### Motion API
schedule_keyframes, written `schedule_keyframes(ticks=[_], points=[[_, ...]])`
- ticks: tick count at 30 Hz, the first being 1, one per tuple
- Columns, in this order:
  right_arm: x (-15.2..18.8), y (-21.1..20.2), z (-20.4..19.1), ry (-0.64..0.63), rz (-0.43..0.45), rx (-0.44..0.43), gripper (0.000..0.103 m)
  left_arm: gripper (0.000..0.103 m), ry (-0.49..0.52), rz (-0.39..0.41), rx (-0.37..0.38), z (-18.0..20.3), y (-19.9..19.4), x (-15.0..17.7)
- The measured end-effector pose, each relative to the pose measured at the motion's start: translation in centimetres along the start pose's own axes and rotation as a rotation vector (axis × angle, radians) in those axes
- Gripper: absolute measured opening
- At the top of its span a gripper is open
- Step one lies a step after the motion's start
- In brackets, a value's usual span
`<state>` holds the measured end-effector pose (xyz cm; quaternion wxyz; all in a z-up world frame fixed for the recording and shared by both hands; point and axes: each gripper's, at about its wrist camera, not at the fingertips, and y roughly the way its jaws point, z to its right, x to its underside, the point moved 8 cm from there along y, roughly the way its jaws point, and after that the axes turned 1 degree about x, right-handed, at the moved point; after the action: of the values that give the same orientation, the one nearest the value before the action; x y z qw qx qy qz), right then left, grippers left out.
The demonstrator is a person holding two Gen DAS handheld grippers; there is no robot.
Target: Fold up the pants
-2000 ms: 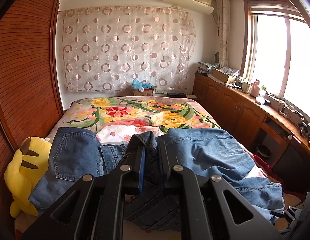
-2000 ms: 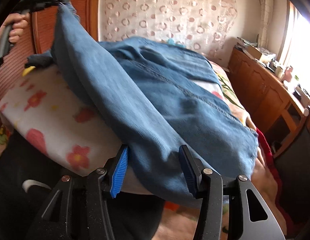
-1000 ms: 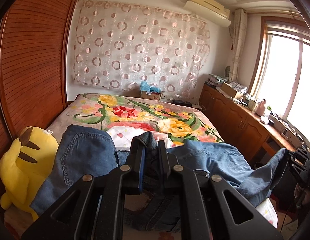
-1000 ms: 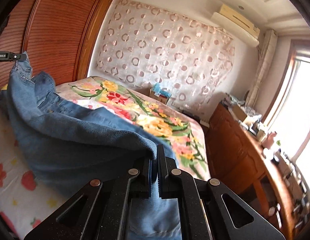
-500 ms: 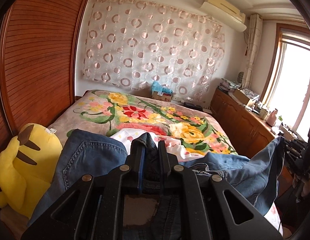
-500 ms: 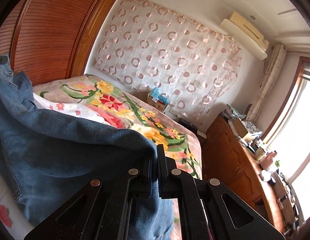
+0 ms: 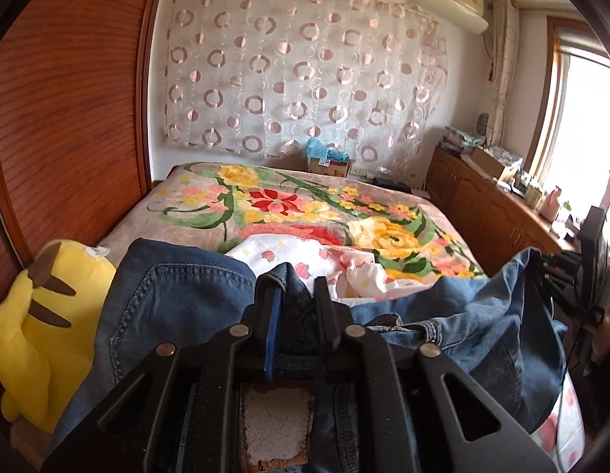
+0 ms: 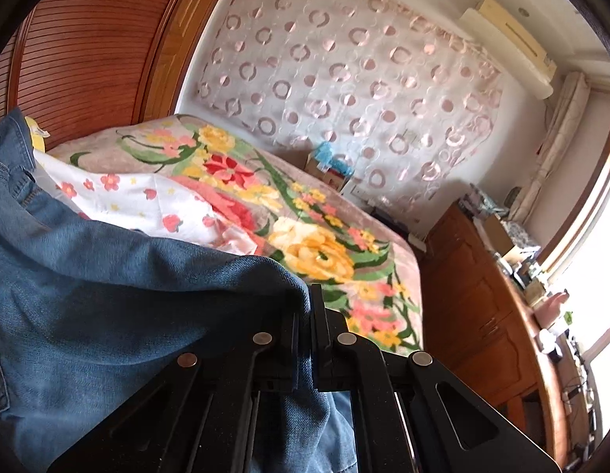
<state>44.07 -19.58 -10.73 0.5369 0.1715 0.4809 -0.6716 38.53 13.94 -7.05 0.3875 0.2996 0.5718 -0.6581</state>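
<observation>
Jeans (image 7: 179,307) hang between both tools above the flowered bed (image 7: 210,213). Left gripper (image 7: 295,295) has just been opening a little, dark denim bunched between its fingers. Right gripper (image 8: 303,307) is pinched tight on a denim fold.

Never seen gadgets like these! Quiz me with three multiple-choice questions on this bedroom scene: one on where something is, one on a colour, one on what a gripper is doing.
1. Where is the plush toy?
A. left of the jeans
B. on the cabinet
C. by the window

2. What colour is the plush toy?
A. red
B. yellow
C. green

3. What is the right gripper doing?
A. hanging open
B. clamped on denim
C. holding a box

Answers:
1 A: plush toy sits left of the jeans.
2 B: its body is yellow.
3 B: right gripper pinches the blue fabric.
</observation>
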Motion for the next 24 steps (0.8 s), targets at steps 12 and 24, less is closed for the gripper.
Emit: schedule_keyframes(ticks=[12,24], points=[[-1.6,1.3,1.6,0.049,-0.055,-0.018,0.004,0.077,0.026,0.044,0.013,-0.7,-2.9,0.1],[1.9,-4.3,4.6,0.187,-0.068,-0.159,0.042,0.078,0.147,-0.056,0.06,4.2,-2.7,4.9]])
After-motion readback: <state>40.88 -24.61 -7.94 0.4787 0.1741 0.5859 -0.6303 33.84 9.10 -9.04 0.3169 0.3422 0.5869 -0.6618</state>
